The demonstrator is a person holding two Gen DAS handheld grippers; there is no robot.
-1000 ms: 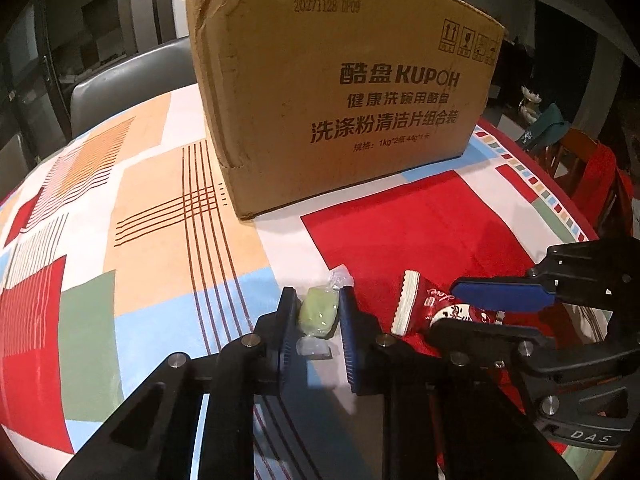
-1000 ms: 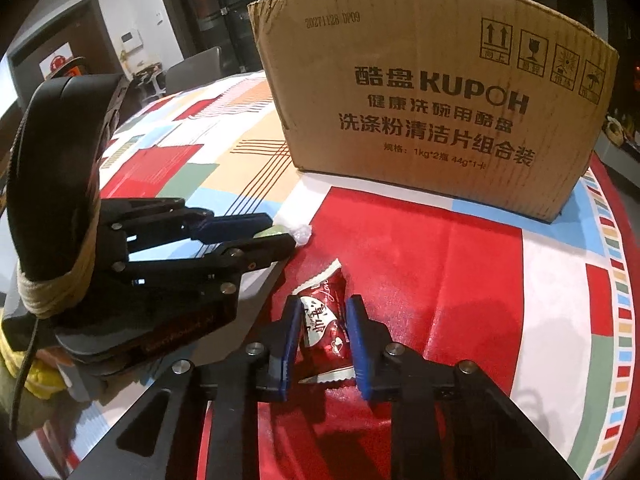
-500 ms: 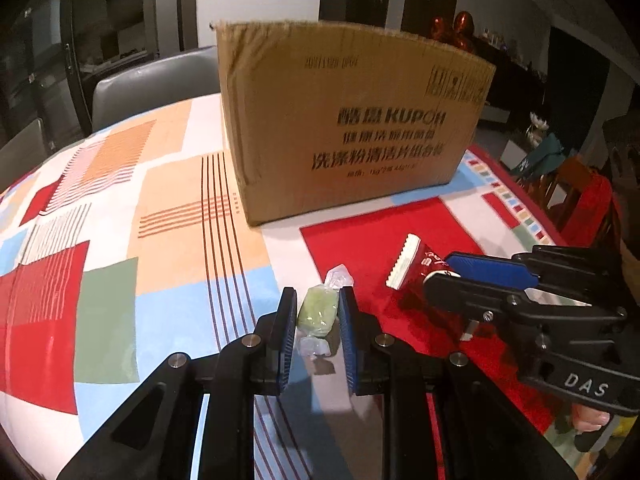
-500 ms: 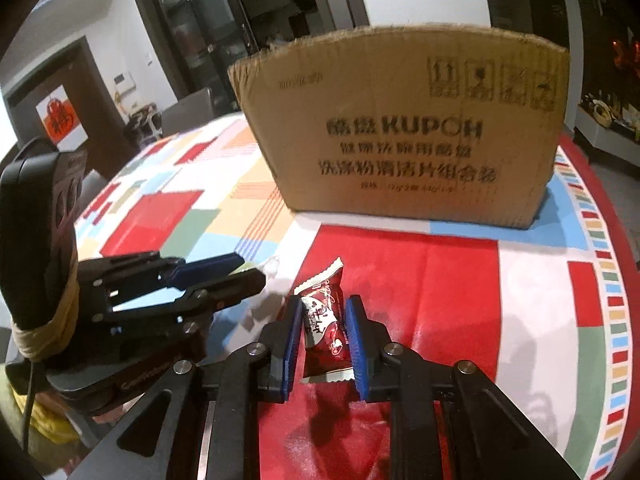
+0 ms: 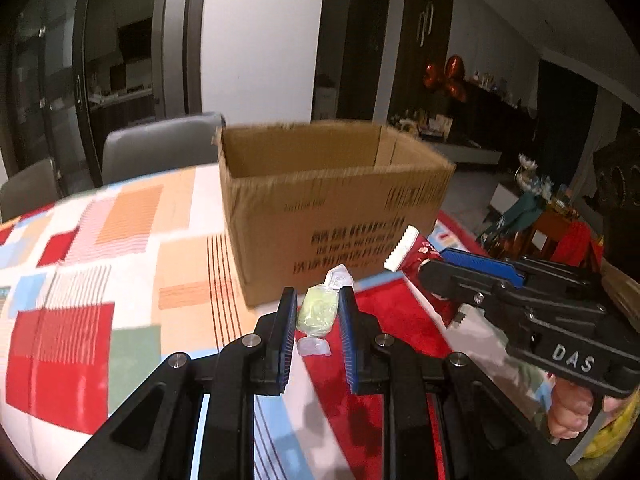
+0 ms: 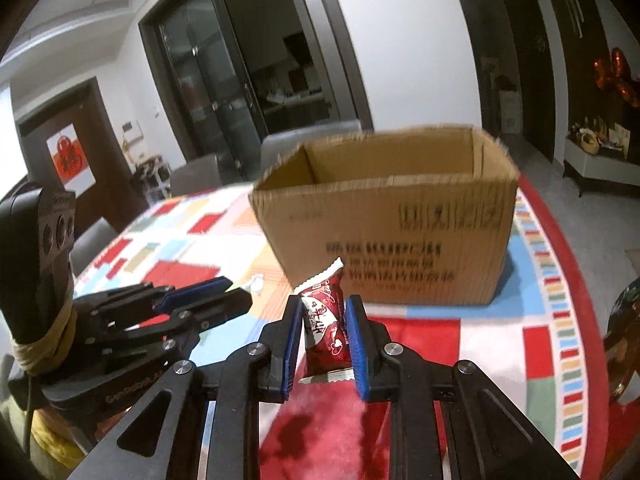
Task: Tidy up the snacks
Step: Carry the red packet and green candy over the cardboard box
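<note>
My left gripper point(image 5: 318, 308) is shut on a green wrapped candy point(image 5: 317, 313) and holds it in the air in front of the open cardboard box point(image 5: 332, 204). My right gripper point(image 6: 322, 318) is shut on a red snack packet point(image 6: 325, 324), also lifted before the box point(image 6: 392, 224). In the left wrist view the right gripper point(image 5: 432, 268) sits to the right with the red packet point(image 5: 412, 250) sticking out. In the right wrist view the left gripper point(image 6: 236, 296) is at the left with a bit of clear wrapper point(image 6: 255, 284) showing. The box's inside shows only bare walls.
The box stands on a round table with a patchwork cloth point(image 5: 100, 280) in red, orange, blue and green. Grey chairs point(image 5: 160, 148) stand behind the table. A cluttered side area with a red chair point(image 5: 568, 236) lies to the right.
Both grippers have risen from table level with their snacks. The box's open top and inner walls are now visible where only its front face showed before.
</note>
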